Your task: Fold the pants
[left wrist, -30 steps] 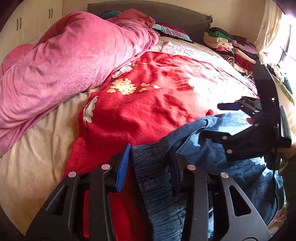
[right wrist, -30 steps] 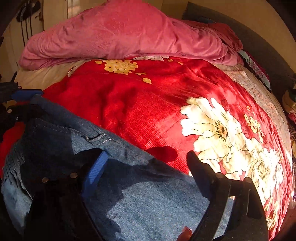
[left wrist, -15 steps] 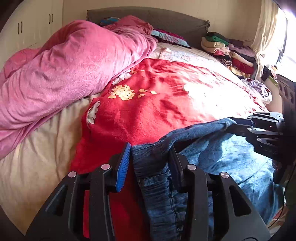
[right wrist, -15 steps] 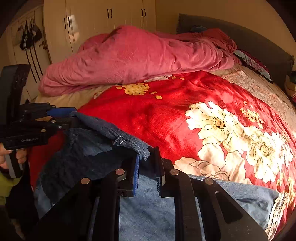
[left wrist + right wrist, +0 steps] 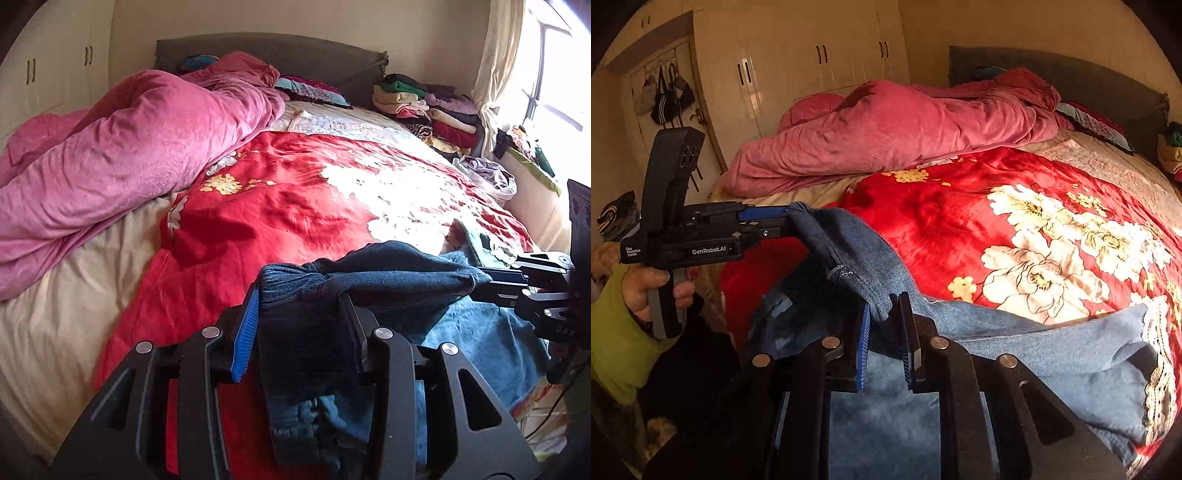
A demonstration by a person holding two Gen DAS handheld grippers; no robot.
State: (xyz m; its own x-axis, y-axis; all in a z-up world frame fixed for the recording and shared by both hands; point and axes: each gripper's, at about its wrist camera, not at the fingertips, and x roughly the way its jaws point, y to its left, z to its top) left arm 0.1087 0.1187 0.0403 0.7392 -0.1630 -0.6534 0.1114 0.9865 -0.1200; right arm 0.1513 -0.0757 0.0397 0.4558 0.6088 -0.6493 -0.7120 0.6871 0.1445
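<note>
Two hand-held grippers clamped on one pair of blue denim pants (image 5: 391, 280): left hand-held gripper (image 5: 299, 325) clenched on a thick bunched fold of waistband, right hand-held gripper (image 5: 884, 332) having just closed down, now pinched on a thinner edge of the same cloth. Pants raised off the near end of the bed (image 5: 74, 306), stretched in a sagging band between the two grips, rest of the legs trailing down onto the red floral blanket (image 5: 960, 206) toward the near right. Soft, limp, fairly heavy for cloth; likely to droop and drag rather than hold a line, seams and waistband the firmest places to hold, not slippery in ribbed pads. Best gripped at the waistband corners or hems for a clean crease, judging by the slack in between. Plenty of flat red blanket open beyond, toward the middle. Pink duvet (image 5: 122, 158) heaped along the far left, stacked clothes (image 5: 424, 107) at the far right by the headboard, bed edge close at the near side.
</note>
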